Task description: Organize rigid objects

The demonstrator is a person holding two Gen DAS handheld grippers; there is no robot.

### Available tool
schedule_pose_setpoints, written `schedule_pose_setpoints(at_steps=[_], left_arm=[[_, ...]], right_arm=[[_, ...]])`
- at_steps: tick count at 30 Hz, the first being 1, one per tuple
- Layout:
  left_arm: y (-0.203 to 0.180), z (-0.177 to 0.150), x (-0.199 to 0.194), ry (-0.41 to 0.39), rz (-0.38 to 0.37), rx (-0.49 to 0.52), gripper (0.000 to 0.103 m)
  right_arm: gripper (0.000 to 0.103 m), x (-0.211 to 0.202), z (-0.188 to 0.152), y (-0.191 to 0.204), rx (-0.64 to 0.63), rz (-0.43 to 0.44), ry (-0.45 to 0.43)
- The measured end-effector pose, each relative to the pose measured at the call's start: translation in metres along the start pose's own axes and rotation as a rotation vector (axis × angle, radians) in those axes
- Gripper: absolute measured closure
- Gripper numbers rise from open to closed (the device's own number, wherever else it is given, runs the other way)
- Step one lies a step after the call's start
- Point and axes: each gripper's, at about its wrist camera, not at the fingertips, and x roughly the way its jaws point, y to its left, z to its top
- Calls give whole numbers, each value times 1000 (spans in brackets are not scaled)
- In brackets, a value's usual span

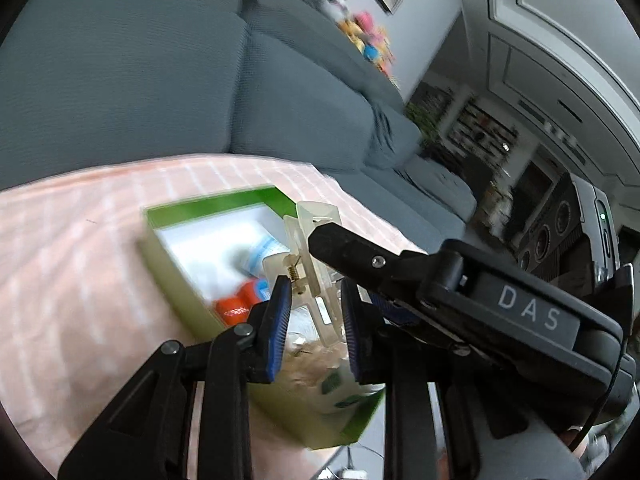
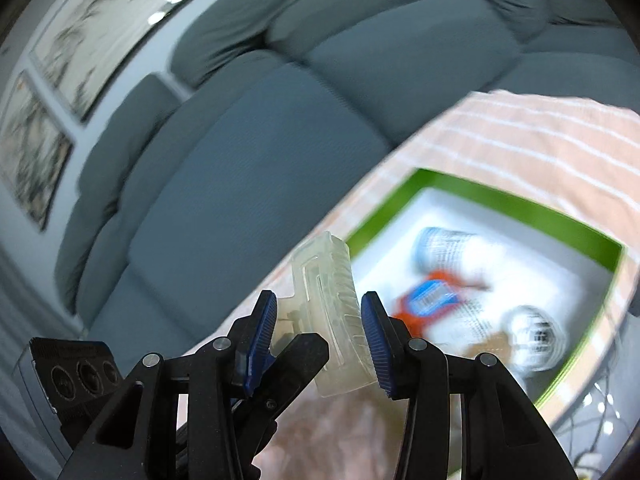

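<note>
right wrist shows framed pictures [image 2: 80, 32]; left wrist shows toys [image 1: 362, 28] instead.

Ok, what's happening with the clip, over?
Both hand-held grippers shut on the clear clip. Green box below, bottles inside. Nothing blocking.

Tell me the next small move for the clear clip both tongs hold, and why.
Probably carry the clear clip on over the green box and lower it in. Both the right tongs and left tongs grip it, near the box's edge.
</note>
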Motion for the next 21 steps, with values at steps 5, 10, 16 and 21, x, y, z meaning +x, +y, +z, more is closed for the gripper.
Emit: schedule_pose_setpoints(at_steps=[5,10,16,21], left_arm=[[2,-6,34,97,-7,-14,74],[-7,-13,39,110,117,43,18],[-13,-15,27,59,102,73,16],[-14,-18,18,43,107,86,16]], right_arm=[[56,8,3,-28,76,-147,12],[52,1,6,-39,117,-268,-18],[45,-12,4,-34,103,-353,-54],[45,-15,4,-25,79,-358,-56]])
